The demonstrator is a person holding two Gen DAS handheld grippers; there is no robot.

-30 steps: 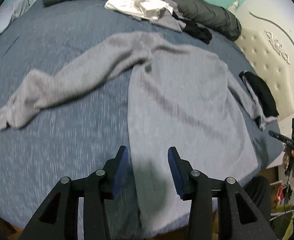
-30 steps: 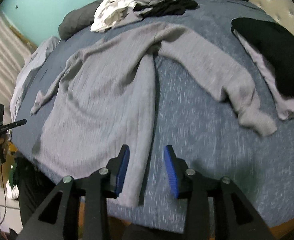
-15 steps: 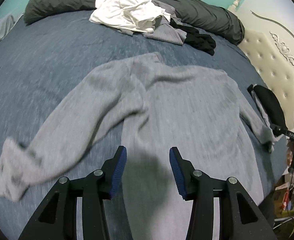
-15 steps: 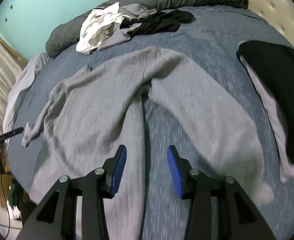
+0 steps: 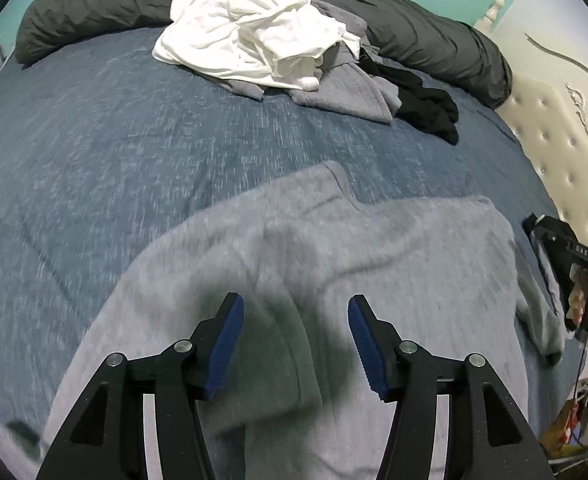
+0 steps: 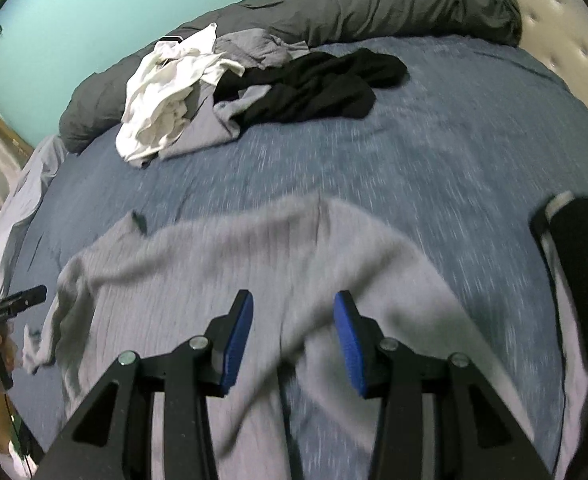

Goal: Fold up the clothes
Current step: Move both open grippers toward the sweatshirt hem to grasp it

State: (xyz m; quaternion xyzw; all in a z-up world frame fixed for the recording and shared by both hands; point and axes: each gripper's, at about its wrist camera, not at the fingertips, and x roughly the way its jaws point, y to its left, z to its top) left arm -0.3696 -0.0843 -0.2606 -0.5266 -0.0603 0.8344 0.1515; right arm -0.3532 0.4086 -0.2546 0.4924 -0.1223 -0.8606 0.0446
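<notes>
Two grippers hover over a grey sweater (image 5: pixel 374 248) spread on a blue bed (image 5: pixel 114 140).

The left gripper (image 5: pixel 296 340) is opening, its blue pads apart with nothing pinched between them. The right gripper (image 6: pixel 293 338) is part open, gripping nothing. The sweater lies at 6 o'clock in both views. A pile of clothes (image 5: pixel 262 40) sits at 12 o'clock.

Motion blur is smearing the spread light-grey knit sweater (image 5: pixel 374 264) in both wrist views, so the weave isn't resolving. Its hem is running off the frame at 6 o'clock; the sleeve end at 7 o'clock is getting cropped. The folded black garment (image 6: pixel 582 280) at 3 o'clock is getting cut by the edge. The white crumpled shirt (image 5: pixel 254 28) is covering part of the grey clothing under it.
</notes>
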